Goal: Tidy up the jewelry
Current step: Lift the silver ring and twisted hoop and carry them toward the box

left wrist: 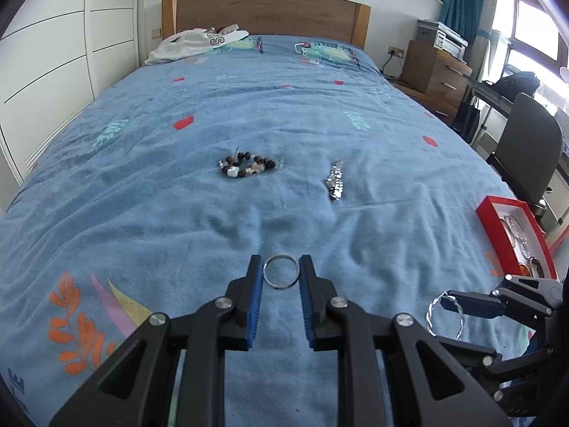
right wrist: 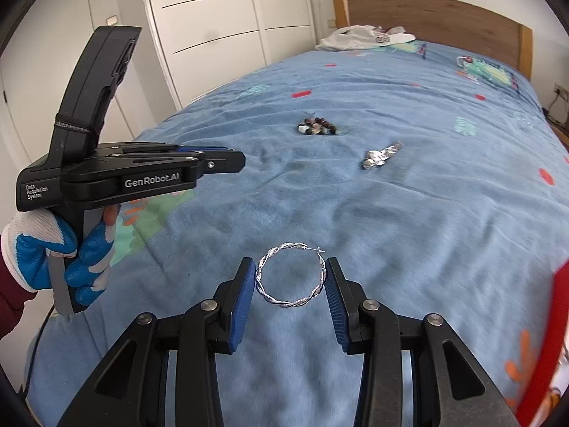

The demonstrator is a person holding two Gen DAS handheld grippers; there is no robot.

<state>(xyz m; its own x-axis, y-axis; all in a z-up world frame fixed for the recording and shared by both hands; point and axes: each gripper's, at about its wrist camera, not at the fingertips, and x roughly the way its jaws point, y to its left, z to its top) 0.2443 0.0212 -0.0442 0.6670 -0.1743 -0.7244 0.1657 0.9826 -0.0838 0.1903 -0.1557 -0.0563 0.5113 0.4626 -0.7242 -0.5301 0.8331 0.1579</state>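
My left gripper (left wrist: 281, 271) is shut on a plain silver ring (left wrist: 270, 279), held above the blue bedspread. My right gripper (right wrist: 291, 275) is shut on a twisted silver hoop earring (right wrist: 265, 293); the hoop also shows in the left wrist view (left wrist: 432, 309), at the lower right. A beaded bracelet (left wrist: 245, 165) and a silver chain bracelet (left wrist: 335, 179) lie mid-bed; both also show in the right wrist view, the beads (right wrist: 317, 126) left of the chain (right wrist: 381, 156). A red jewelry box (left wrist: 512, 236) holding several pieces sits at the bed's right edge.
White clothing (left wrist: 193, 43) lies by the wooden headboard (left wrist: 265, 10). White wardrobe doors (left wrist: 46, 53) run along the left. A wooden nightstand (left wrist: 435, 71), a desk and a dark chair (left wrist: 526, 142) stand right of the bed.
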